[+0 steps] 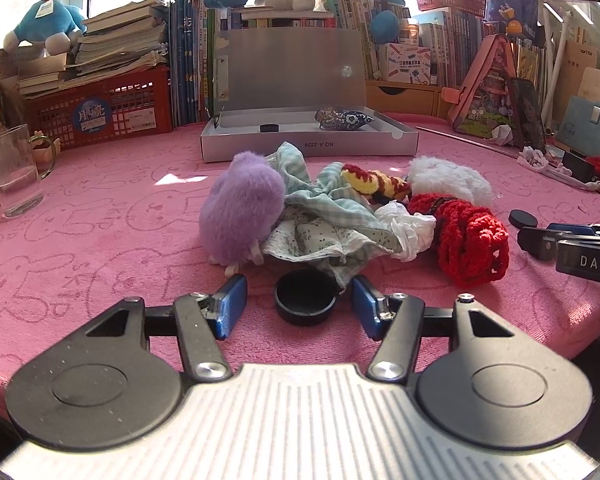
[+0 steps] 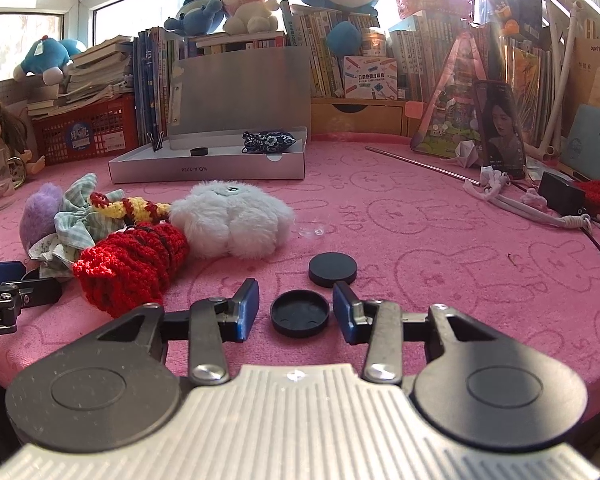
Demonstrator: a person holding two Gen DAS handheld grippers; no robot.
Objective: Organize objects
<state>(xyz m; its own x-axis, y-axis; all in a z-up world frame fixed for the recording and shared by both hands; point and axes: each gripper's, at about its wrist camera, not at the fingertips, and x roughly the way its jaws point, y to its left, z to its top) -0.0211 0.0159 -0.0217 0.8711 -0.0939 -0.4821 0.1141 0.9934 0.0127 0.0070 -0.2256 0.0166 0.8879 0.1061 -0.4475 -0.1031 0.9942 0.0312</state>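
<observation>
Left wrist view puts our left tool low at the frame's centre, fingers spread wide around a black cap lying rim-up on the pink bench, not yet pinched. Right wrist view shows the same for our right tool: parted fingers flank another black cap, with a flat black disc just beyond its right finger. We judge the step in hand to be gathering these small caps; the next move calls for closing each tool squarely on its cap, lifting, and carrying it to the open grey box in the upper middle, where a black cap and a patterned pouch already lie. Between us and the box sits a heap: purple plush, checked cloth, red crochet piece and white plush. The cloth's edge almost touches the left cap and could snag.
</observation>
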